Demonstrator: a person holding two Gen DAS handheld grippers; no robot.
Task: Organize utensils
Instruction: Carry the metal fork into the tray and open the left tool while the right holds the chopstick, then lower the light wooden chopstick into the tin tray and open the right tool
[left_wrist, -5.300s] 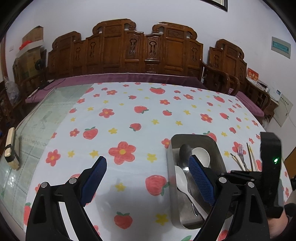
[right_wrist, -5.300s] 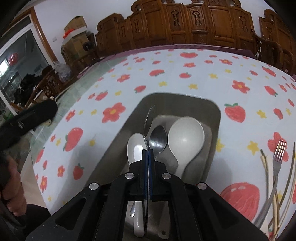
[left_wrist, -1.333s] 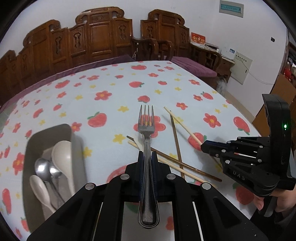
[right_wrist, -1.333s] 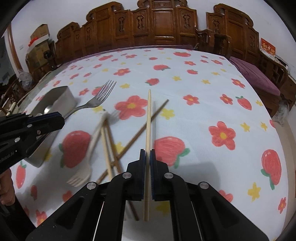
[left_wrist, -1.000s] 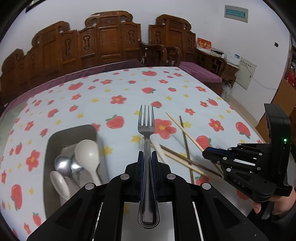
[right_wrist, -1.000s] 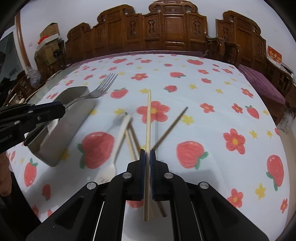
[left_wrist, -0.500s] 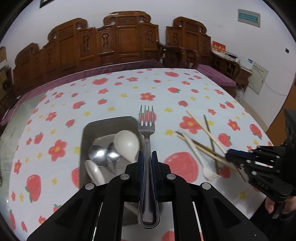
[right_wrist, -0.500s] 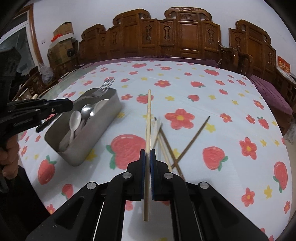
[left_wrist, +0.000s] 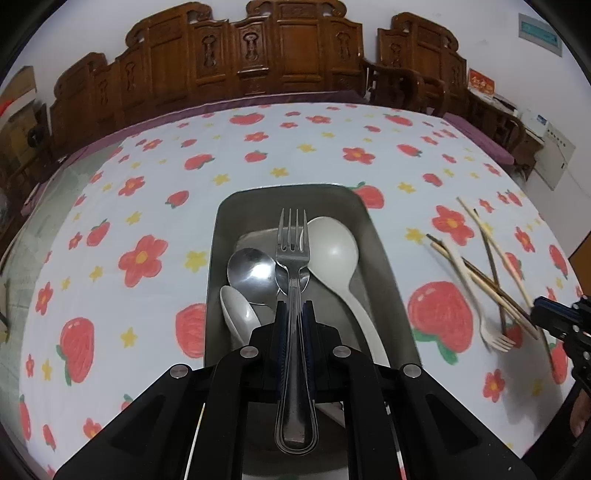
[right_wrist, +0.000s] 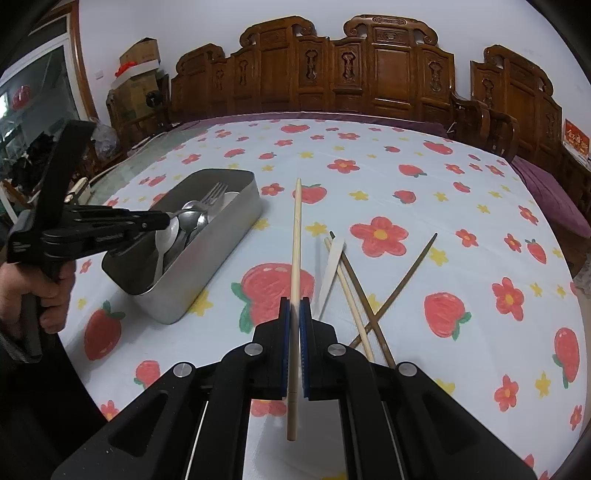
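Note:
My left gripper (left_wrist: 294, 314) is shut on a metal fork (left_wrist: 293, 280) and holds it over the steel tray (left_wrist: 221, 236), tines pointing away. In the tray lie a big white ladle (left_wrist: 332, 254), a metal spoon (left_wrist: 249, 269) and a small white spoon (left_wrist: 238, 314). In the right wrist view the left gripper (right_wrist: 164, 219) hovers over the tray (right_wrist: 207, 273) with the fork (right_wrist: 214, 195). My right gripper (right_wrist: 294, 310) is shut on a pale wooden chopstick (right_wrist: 296, 240), held above the cloth to the right of the tray.
On the strawberry-print cloth lie loose chopsticks (right_wrist: 354, 291), a dark chopstick (right_wrist: 402, 280) and a white plastic fork (right_wrist: 330, 273), seen also as a white plastic fork (left_wrist: 480, 314) right of the tray. Carved wooden chairs (right_wrist: 369, 70) line the far edge. A hand (right_wrist: 40, 291) grips the left tool.
The left gripper carried the fork leftward from above the loose chopsticks to over the tray and lower. The right gripper, still holding its chopstick, shifted slightly toward the tray.

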